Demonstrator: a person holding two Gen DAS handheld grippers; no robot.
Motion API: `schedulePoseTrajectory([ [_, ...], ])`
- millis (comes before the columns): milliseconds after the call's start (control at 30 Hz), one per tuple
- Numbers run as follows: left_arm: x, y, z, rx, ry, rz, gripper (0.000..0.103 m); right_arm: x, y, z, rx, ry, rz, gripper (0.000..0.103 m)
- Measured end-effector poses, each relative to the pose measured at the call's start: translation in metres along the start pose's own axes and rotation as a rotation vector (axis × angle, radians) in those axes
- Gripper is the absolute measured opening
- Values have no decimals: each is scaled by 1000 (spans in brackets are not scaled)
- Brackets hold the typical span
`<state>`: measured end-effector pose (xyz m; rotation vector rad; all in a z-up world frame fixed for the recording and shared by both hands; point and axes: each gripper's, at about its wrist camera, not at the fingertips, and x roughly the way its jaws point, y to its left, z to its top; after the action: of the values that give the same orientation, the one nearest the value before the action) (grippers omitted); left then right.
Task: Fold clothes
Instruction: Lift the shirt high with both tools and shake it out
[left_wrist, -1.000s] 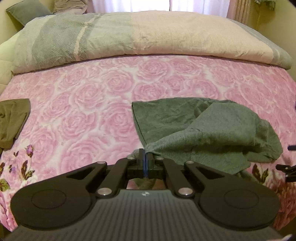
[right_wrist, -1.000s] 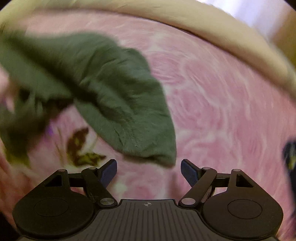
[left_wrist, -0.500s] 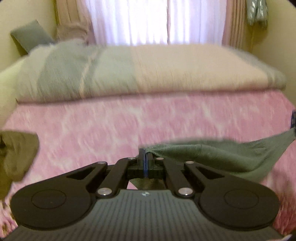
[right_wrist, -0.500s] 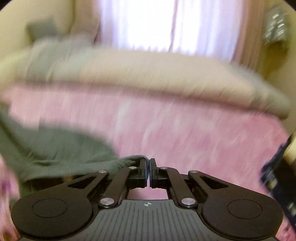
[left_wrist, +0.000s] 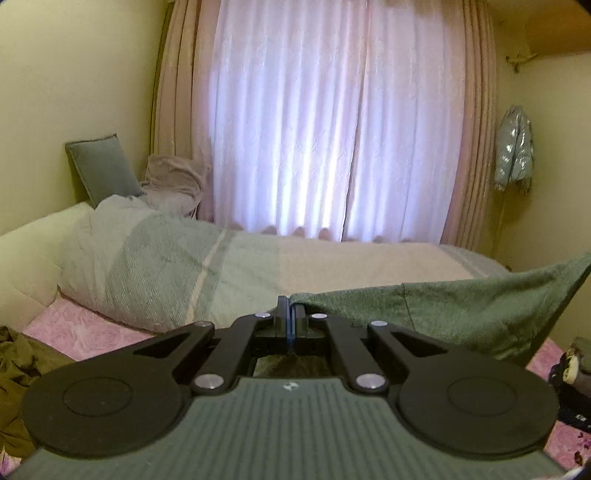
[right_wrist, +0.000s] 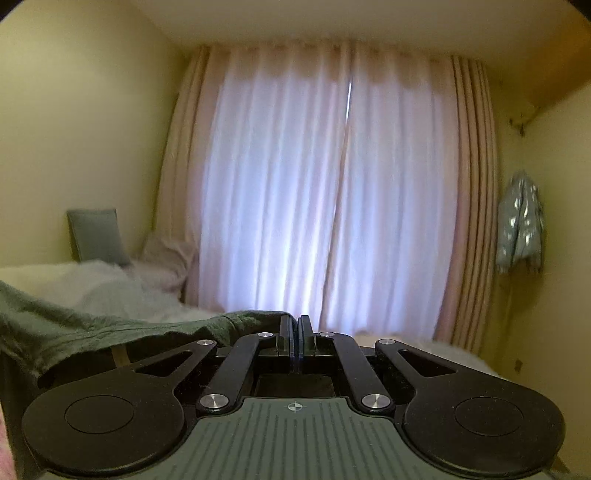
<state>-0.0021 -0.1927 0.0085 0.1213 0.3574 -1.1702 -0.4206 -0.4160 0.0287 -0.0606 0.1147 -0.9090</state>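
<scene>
A grey-green garment (left_wrist: 461, 310) hangs stretched between my two grippers, lifted above the bed. My left gripper (left_wrist: 291, 308) is shut on its left edge; the cloth runs off to the right. My right gripper (right_wrist: 295, 325) is shut on its other edge (right_wrist: 243, 318); the cloth (right_wrist: 55, 325) runs off to the left and droops. Both views face the window across the bed. The lower part of the garment is hidden under the grippers.
A pink rose bedspread (left_wrist: 92, 332) covers the bed, with a folded green-beige duvet (left_wrist: 221, 280) across the far side. An olive garment (left_wrist: 14, 365) lies at the left edge. Dark items (left_wrist: 569, 373) sit at the right. Curtains (right_wrist: 332, 206) stand behind.
My right gripper shut on the garment's edge. Both grippers then rose and tilted up, lifting the garment off the bedspread and stretching it between them.
</scene>
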Motion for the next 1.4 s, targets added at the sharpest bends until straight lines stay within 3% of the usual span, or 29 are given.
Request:
schedulePoseTrajectory([
  [100,-26,-5,-2,-7,-3,-13,0,-25,0,16,0,-40,7,0],
  [267,-62,-4,-6,-88,19,-53,0,-77,-14,52,30,-185,-13,0],
  [333,-64,-5,-15,-103,49,-36,0,-83,-20,65,22,-155,3,0],
  [433,-42,-3,-43,-139,167,2,0,-62,-32,55,89,60,61,0],
  [500,-23,-2,-71,-146,252,43,0,-46,-28,23,117,178,85,0],
  [567,-4,2,-96,-148,336,86,0,-30,-12,-24,86,338,121,33],
  [600,3,5,-107,-153,369,102,0,-24,-2,-50,62,423,139,73],
  [633,9,8,-116,-155,393,115,0,-17,8,-76,37,507,157,75],
  [733,20,19,-140,-156,438,154,0,-10,45,-154,-111,706,261,75],
  [833,30,36,-157,-150,469,185,0,0,66,-209,-190,793,347,72],
  [967,48,56,-175,-141,485,210,0,34,93,-259,-325,809,426,72],
  [1067,59,69,-190,-147,493,210,0,63,116,-300,-577,760,534,72],
  [1200,74,81,-207,-148,507,211,0,84,130,-372,-845,675,575,72],
  [1267,81,85,-215,-147,516,210,0,90,138,-393,-944,614,603,60],
  [1333,85,87,-218,-143,523,206,0,96,145,-407,-1010,594,645,17],
  [1400,85,87,-217,-123,533,202,0,94,141,-402,-986,583,687,0],
])
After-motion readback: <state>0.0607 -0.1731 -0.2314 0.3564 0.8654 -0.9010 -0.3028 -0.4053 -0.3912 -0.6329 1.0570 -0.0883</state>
